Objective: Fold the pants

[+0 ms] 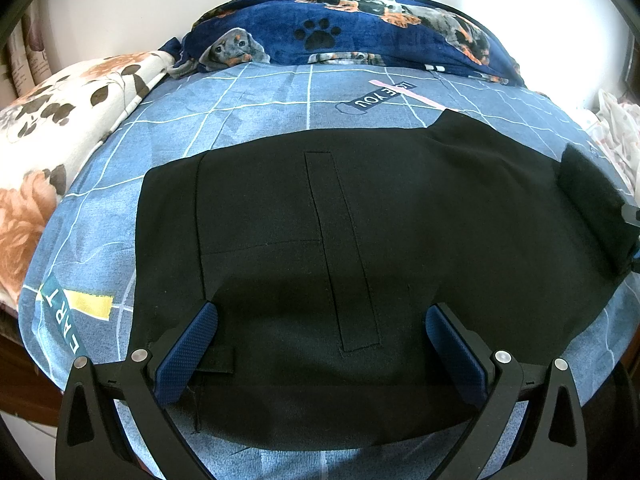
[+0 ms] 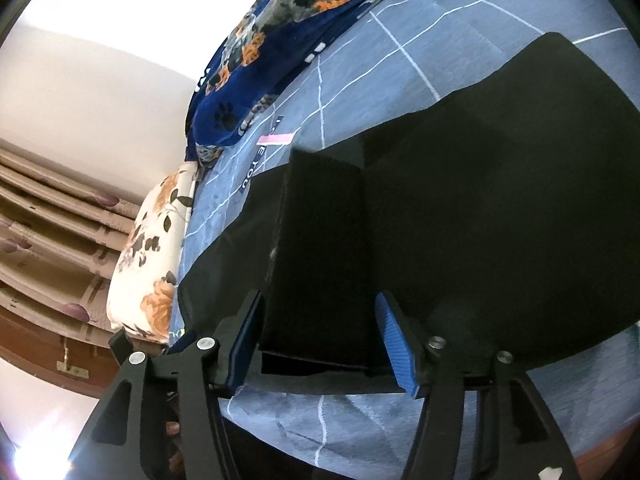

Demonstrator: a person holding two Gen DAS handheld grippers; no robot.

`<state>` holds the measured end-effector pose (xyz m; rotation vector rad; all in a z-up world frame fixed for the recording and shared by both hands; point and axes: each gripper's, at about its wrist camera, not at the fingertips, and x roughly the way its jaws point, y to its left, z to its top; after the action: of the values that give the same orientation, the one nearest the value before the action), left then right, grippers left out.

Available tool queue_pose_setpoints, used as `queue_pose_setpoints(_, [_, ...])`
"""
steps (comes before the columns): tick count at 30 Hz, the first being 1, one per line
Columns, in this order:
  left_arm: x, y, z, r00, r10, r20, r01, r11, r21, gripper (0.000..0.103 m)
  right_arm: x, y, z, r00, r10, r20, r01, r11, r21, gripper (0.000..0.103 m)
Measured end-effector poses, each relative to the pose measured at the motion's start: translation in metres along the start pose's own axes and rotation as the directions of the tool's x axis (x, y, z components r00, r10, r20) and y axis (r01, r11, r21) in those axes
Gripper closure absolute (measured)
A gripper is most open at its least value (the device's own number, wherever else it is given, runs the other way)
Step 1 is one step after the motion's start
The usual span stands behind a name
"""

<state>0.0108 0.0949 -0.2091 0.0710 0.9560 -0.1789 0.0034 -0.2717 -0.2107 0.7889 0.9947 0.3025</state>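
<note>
Blue grid-printed bedsheet (image 1: pixel 256 112) covers the work surface in the left wrist view, with a navy dog-print blanket (image 1: pixel 360 36) bunched along the top of the frame and a floral pillow (image 1: pixel 60 128) at the left edge. Black pants (image 1: pixel 320 220) lie flat across the centre of the frame, waistband end toward the lower edge, a welt pocket and a belt loop visible on the upper face. At the right edge of the frame a strip of the same fabric stands raised off the sheet. The left gripper (image 1: pixel 320 344) hovers over the waist area with its blue pads spread wide and nothing between them: released. In the right wrist view the pants (image 2: pixel 500 200) fill the centre and right of the frame, the bedsheet (image 2: pixel 360 60) shows above them, and a narrow folded panel of the cloth runs up from between the fingers. The right gripper (image 2: pixel 320 344) sits with its pads on either side of that panel, partly apart; whether they press on the cloth cannot be told. Judgement: the legs appear already laid one over the other, so the lengthwise fold is done; the crosswise folds toward the waistband appear to remain.
</note>
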Motion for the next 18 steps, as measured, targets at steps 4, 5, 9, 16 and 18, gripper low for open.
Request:
queue_pose_setpoints(4, [0.0001, 0.0000, -0.0001, 1.000, 0.000, 0.000, 0.000, 1.000, 0.000, 0.000, 0.0033, -0.0013, -0.0008, 1.000, 0.021, -0.019, -0.021, 1.000, 0.015, 0.046])
queue_pose_setpoints(5, [-0.0003, -0.0002, -0.0001, 1.000, 0.000, 0.000, 0.000, 1.000, 0.001, 0.000, 0.0042, -0.0019, -0.0012, 1.000, 0.023, -0.021, -0.023, 1.000, 0.020, 0.046])
queue_pose_setpoints(9, [-0.0001, 0.0000, -0.0003, 1.000, 0.000, 0.000, 0.000, 1.000, 0.000, 0.000, 0.0045, -0.0044, -0.0020, 0.999, 0.037, -0.025, -0.037, 0.999, 0.033, 0.046])
queue_pose_setpoints(16, [-0.0004, 0.0000, -0.0005, 1.000, 0.000, 0.001, 0.000, 1.000, 0.000, 0.000, 0.0066, -0.0055, -0.0036, 0.999, 0.031, -0.037, -0.031, 0.999, 0.023, 0.046])
queue_pose_setpoints(18, [-0.0003, 0.0000, -0.0005, 1.000, 0.001, 0.001, -0.001, 1.000, 0.001, 0.000, 0.0084, -0.0067, -0.0048, 0.999, 0.026, -0.045, -0.025, 0.999, 0.021, 0.047])
